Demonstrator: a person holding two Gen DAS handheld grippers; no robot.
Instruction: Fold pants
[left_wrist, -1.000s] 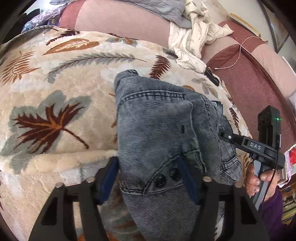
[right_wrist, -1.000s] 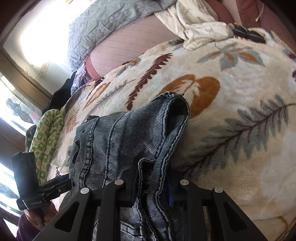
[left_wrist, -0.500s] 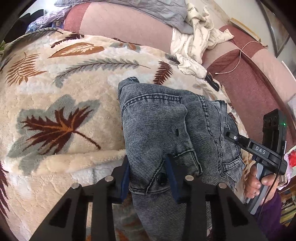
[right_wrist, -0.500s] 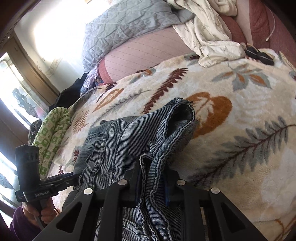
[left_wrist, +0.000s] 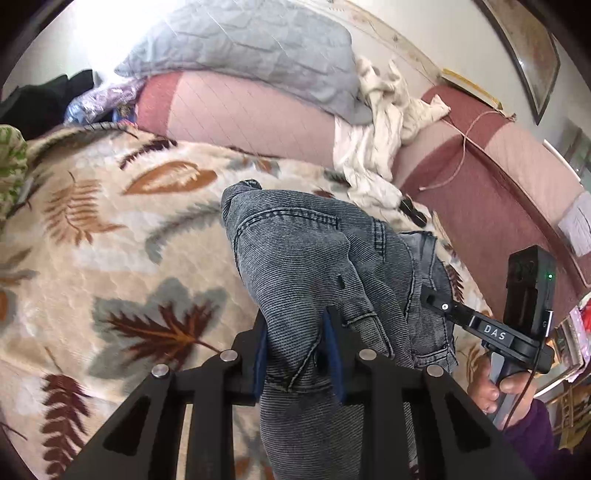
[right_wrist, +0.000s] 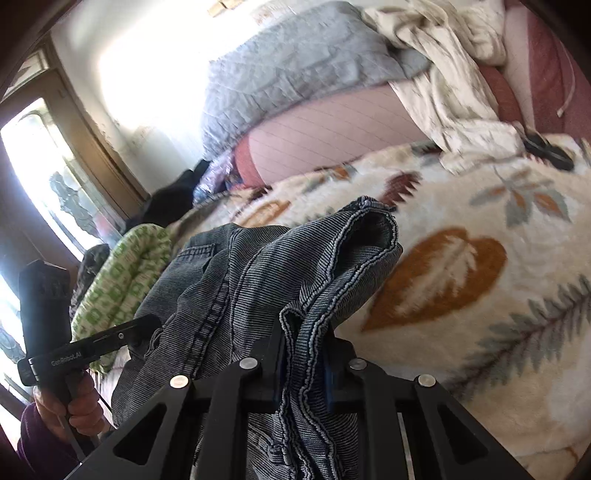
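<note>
Covering the bed, a cream plush blanket with brown, orange and grey leaf prints (left_wrist: 110, 236) leaves wide bare room on both sides of the dark grey corded-denim pants (left_wrist: 314, 266), which lie heaped near its front edge and rise off it where the tongs hold them. Beyond its far edge lie a pink quilted bedspread (left_wrist: 251, 118), a grey quilted pillow (left_wrist: 251, 48) and a crumpled white cloth (left_wrist: 384, 122). The left gripper (left_wrist: 295, 354) has just been closing and clamps a fold near the pants' waistband; the right gripper (right_wrist: 304, 373) has just been closing too and pinches a ribbed seam edge. The pants' lower part is cut off behind both tools. A hand (left_wrist: 495, 387) grips the right tool's handle, half hidden.
</note>
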